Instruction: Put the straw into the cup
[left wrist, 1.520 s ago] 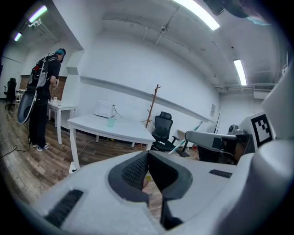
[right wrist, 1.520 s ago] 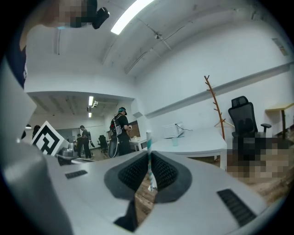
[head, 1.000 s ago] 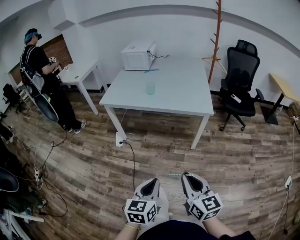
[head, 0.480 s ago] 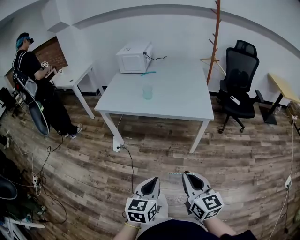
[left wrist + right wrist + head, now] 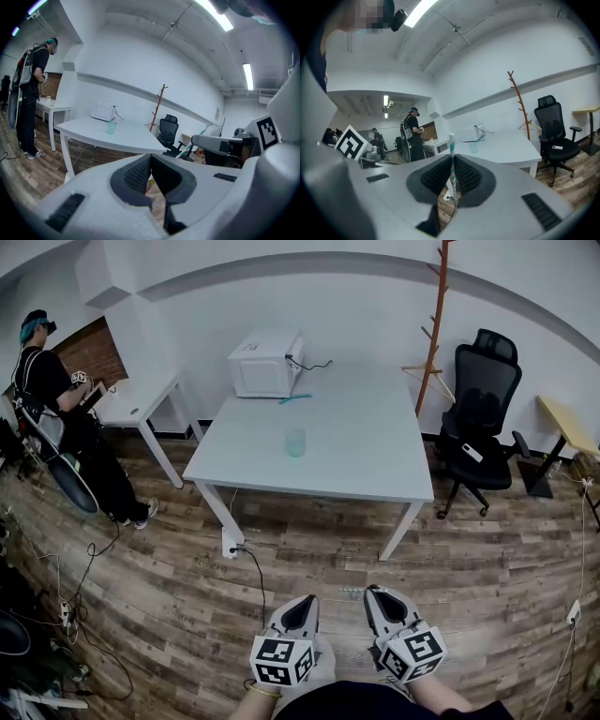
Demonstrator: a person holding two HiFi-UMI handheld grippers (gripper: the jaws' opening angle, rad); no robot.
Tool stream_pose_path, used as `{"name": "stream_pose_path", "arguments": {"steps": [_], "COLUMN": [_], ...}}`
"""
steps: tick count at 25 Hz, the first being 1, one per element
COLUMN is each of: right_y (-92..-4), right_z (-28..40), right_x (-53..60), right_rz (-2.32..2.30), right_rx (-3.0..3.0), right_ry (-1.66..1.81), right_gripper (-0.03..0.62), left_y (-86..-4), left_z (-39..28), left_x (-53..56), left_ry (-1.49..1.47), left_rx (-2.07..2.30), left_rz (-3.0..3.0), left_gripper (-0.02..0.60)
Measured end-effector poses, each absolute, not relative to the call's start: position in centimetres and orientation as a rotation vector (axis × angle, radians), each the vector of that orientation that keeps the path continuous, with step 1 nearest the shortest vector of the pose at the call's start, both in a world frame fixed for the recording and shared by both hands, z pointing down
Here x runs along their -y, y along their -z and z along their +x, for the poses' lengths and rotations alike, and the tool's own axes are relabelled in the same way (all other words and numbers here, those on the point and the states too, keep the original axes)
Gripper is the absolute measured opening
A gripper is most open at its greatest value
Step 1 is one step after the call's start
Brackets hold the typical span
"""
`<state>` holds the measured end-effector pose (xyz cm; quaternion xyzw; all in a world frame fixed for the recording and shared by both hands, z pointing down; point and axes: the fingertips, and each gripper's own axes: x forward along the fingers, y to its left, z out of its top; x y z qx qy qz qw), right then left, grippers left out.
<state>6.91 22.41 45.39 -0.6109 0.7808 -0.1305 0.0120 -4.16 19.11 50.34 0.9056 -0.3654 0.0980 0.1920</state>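
The fingers (image 5: pixel 436 176) of the right gripper (image 5: pixel 453 165) hide the lower end of the straw (image 5: pixel 451 149) from us. We cannot see inside the tiny cup (image 5: pixel 295 442) at twelve o'clock.

Brightness: even, bright indoor light across the white table (image 5: pixel 356 442), with no hard glare on its top.
Source: ceiling tube lamps (image 5: pixel 247 76) above the table, blown out to white in both gripper views.
Shadows: soft, faint shade under the table on the wooden floor (image 5: pixel 309 559).
Distortion: strong fisheye; the wall (image 5: pixel 375 315) behind the table bows, and the gripper views have dark rounded corners.
Focus: the table is crisp in the head view and the straw (image 5: pixel 451 150) is sharp.
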Motion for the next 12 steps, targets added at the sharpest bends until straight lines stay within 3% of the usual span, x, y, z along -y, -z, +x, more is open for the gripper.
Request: {"name": "stream_pose_path", "arguments": {"steps": [12], "right_y": [-44.3], "right_z": [6.6], "right_x": [-13.3], "right_rz": [-1.889], "right_rx": [-2.464], "right_ry": [0.405], "right_gripper": [0.043], "left_y": [-49.8], "left_z": [-4.8], "left_x": [-10.5], "left_ry": [-0.274], "left_rx": [1.054], "left_rz": [2.51], "left_gripper": [0.018]}}
